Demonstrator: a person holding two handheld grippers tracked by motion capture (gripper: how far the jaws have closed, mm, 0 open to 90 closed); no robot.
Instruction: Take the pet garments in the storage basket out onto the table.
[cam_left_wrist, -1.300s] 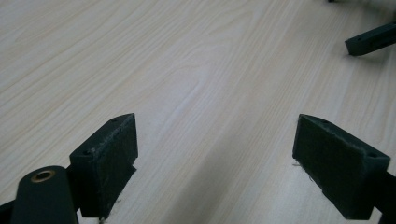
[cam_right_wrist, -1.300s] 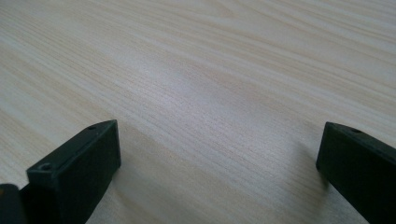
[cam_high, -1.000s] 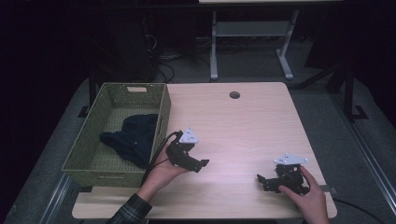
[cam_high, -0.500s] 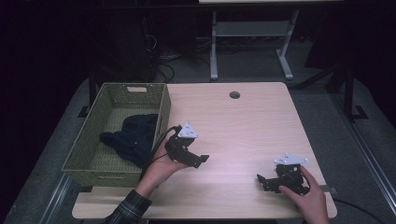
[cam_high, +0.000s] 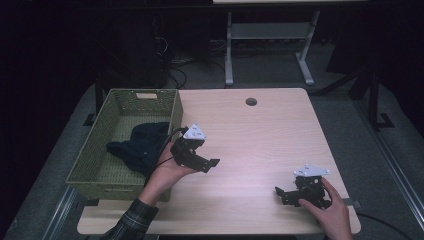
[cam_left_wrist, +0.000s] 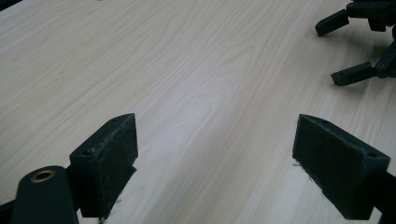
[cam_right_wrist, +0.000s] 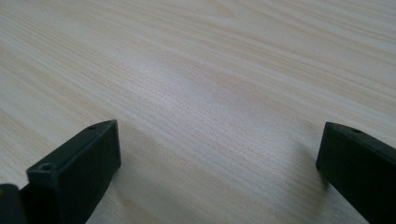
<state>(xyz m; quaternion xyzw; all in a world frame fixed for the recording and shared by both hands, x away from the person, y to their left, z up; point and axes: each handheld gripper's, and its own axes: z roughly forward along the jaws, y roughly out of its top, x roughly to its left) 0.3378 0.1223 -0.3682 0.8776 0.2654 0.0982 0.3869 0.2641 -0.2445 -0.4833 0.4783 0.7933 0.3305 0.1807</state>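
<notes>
Your left tongs (cam_high: 212, 163) gape wide with nothing between the jaws, held just off the basket's (cam_high: 90, 160) right wall above the bare wooden surface (cam_high: 260, 135), and your right tongs (cam_high: 281, 194) are likewise spread wide and empty, sitting well to the right of the basket near the surface's front edge. In the left gripper view the right tongs (cam_left_wrist: 348, 51) lie ahead at upper right. A dark cloth (cam_high: 137, 147) lies crumpled inside the basket, against that same right wall.

Basket (cam_high: 95, 150) on table's (cam_high: 260, 135) left holds what seems cloth (cam_high: 142, 145).
</notes>
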